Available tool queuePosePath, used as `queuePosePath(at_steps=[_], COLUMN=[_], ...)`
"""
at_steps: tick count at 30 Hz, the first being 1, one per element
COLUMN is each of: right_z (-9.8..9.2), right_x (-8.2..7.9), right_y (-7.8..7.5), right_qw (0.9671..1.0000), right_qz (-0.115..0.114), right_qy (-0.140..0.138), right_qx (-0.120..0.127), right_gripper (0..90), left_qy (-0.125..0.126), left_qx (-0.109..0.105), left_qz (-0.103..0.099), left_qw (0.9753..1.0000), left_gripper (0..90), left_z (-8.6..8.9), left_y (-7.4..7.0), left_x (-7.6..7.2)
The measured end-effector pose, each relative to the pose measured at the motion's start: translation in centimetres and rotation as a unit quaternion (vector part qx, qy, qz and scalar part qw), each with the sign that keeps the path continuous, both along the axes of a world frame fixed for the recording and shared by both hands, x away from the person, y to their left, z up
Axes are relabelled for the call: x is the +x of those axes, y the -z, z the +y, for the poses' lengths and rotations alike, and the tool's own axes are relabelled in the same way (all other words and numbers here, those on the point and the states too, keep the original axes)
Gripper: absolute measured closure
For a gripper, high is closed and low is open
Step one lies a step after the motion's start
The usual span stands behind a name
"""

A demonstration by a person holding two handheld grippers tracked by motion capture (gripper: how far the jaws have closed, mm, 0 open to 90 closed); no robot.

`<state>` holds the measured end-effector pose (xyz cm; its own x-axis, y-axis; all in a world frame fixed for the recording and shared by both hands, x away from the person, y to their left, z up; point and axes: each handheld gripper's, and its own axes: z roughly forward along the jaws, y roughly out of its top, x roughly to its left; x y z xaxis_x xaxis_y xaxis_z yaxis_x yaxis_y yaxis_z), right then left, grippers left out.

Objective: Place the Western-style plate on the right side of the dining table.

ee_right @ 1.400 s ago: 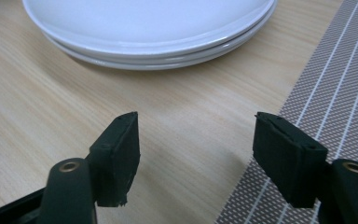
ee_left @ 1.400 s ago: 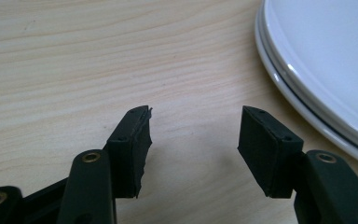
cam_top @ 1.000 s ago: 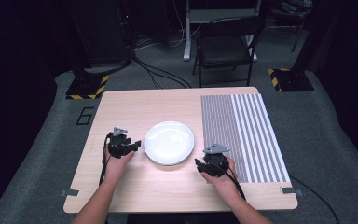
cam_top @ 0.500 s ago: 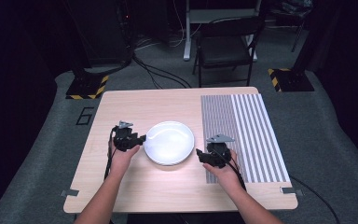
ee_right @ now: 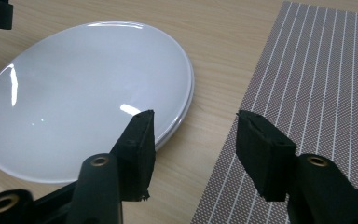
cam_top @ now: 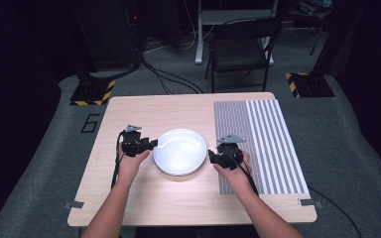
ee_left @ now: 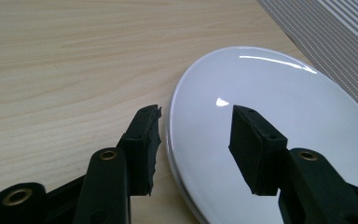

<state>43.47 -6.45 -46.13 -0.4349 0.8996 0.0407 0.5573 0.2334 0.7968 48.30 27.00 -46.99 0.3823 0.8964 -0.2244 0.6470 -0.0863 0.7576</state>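
A white round plate (cam_top: 179, 151) lies on the wooden table (cam_top: 178, 106), a little in front of its middle. My left gripper (cam_top: 151, 145) is at the plate's left rim and stands open. In the left gripper view its jaws straddle the rim of the plate (ee_left: 284, 102), one over bare wood and one over the plate, with the left gripper (ee_left: 196, 114) holding nothing. My right gripper (cam_top: 211, 157) is open at the plate's right rim. In the right gripper view one jaw of the right gripper (ee_right: 196, 116) hangs over the edge of the plate (ee_right: 84, 93), the other near the mat.
A grey striped mat (cam_top: 258, 144) covers the table's right part, seen close as the mat (ee_right: 317, 93) in the right gripper view. A dark folding chair (cam_top: 240, 49) stands beyond the far edge, and cables (cam_top: 168, 82) lie on the floor. Bare wood lies behind and in front of the plate.
Both grippers have moved forward and inward to the plate's rims. The plate has stayed where it was.
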Motion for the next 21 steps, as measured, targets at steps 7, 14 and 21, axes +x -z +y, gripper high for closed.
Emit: queuePosePath(at_steps=[7, 14, 21], right_z=[0.8, 1.3, 1.5], right_x=[1.0, 1.7, 2.3], right_y=[0.7, 1.3, 1.8], right_qw=[0.9999, 0.9996, 0.999], right_qz=[0.003, 0.012, 0.025], right_qy=[0.017, 0.024, 0.031], right_qx=[0.001, 0.006, 0.017], right_gripper=[47.9, 49.0, 50.6], left_qy=[0.007, 0.012, 0.012], left_qx=[-0.016, -0.04, -0.039], left_qz=[0.02, 0.037, 0.054], left_qw=[0.9996, 0.9985, 0.9977], left_gripper=[56.6, 61.9, 62.2], left_z=[0.2, 0.1, 0.2], left_y=[1.2, 1.7, 2.3], left_x=[0.1, 0.3, 0.4])
